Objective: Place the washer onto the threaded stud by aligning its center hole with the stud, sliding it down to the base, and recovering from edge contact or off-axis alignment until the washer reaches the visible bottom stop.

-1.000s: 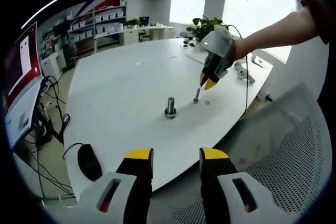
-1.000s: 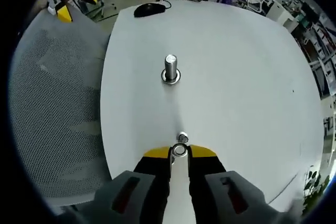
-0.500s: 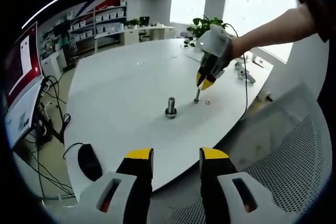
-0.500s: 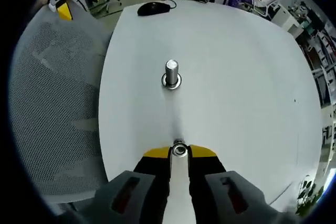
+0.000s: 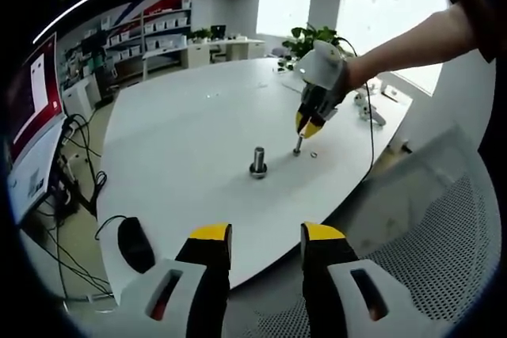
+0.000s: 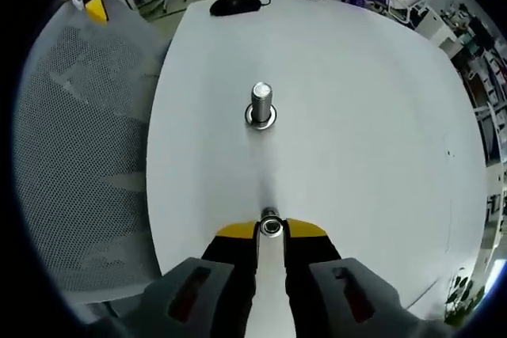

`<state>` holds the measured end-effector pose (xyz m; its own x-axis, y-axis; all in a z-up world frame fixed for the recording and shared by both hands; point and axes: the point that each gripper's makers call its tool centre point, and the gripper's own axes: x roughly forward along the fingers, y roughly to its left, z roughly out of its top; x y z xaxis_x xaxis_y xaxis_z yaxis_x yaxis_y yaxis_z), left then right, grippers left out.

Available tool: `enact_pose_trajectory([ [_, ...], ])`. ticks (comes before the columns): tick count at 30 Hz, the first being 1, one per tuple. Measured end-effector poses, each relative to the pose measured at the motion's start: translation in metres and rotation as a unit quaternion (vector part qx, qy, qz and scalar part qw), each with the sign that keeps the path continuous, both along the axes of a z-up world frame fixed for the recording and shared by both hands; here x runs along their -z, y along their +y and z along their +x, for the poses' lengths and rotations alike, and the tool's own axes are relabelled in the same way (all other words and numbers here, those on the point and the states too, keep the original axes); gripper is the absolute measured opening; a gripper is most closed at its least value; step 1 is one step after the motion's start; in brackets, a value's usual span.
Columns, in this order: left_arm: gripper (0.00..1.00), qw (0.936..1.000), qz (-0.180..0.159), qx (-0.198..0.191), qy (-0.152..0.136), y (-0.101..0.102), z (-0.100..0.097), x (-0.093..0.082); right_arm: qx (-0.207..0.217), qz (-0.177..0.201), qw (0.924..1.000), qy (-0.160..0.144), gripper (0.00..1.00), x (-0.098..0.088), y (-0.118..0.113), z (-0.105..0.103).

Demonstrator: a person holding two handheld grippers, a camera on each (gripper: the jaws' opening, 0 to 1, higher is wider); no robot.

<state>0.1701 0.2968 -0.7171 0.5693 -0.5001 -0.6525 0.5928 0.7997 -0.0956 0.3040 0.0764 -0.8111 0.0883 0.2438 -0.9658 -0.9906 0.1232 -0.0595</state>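
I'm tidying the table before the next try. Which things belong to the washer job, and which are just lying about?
Part of the job:
- right gripper, closed over a small stud
- washer lying on the table
- big stud

Lying about:
- mouse
- mesh chair
- left gripper, open, empty

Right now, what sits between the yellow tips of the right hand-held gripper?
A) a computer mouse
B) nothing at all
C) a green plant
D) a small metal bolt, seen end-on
D: in the right gripper view the right hand-held gripper has its yellow tips closed around a small round metal bolt.
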Motion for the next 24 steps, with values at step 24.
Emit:
enact_pose_trajectory([
  [24, 0.33, 1.0000, 0.003, -0.002, 0.003, 0.001, -0.001, 0.001, 0.028, -0.015, 0.9991, 0.029, 0.14, 0.046, -0.006, 0.005],
])
